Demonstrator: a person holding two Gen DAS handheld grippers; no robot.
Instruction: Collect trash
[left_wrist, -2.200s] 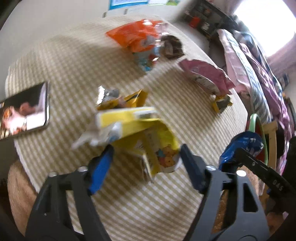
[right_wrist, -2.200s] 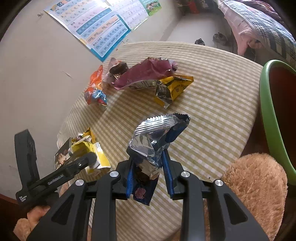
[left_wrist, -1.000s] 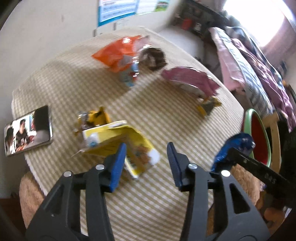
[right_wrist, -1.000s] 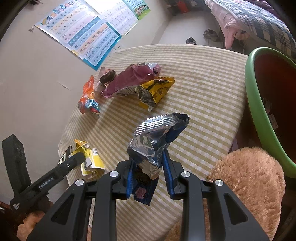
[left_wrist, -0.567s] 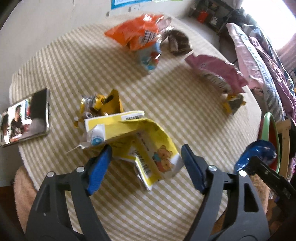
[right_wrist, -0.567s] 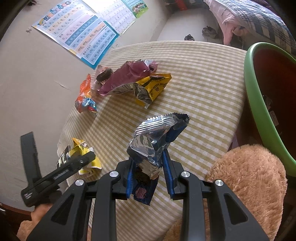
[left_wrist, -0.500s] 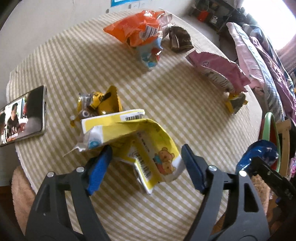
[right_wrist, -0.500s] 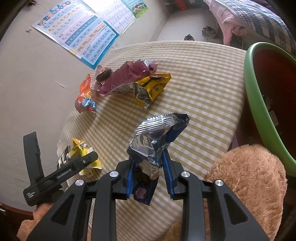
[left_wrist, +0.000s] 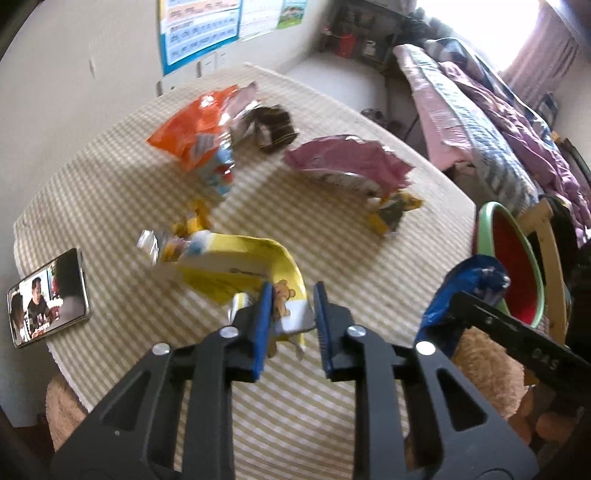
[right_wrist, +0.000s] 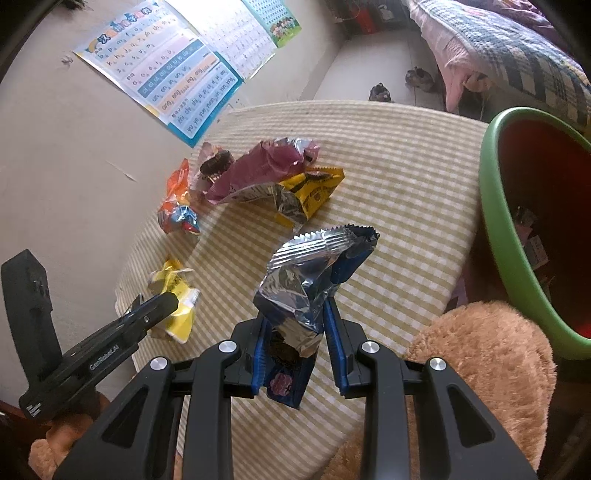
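The left gripper (left_wrist: 293, 309) pinches the yellow wrapper (left_wrist: 243, 269) at its near corner (image blurred); the right gripper (right_wrist: 295, 334) clamps the blue wrapper (right_wrist: 314, 273) upright above the worktop (right_wrist: 399, 192)

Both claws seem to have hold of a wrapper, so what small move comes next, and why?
Probably swing the right gripper over the green bin and let go. It is shut on the blue wrapper, and the bin stands open just to its right. The left gripper, pinching the yellow wrapper, could follow.
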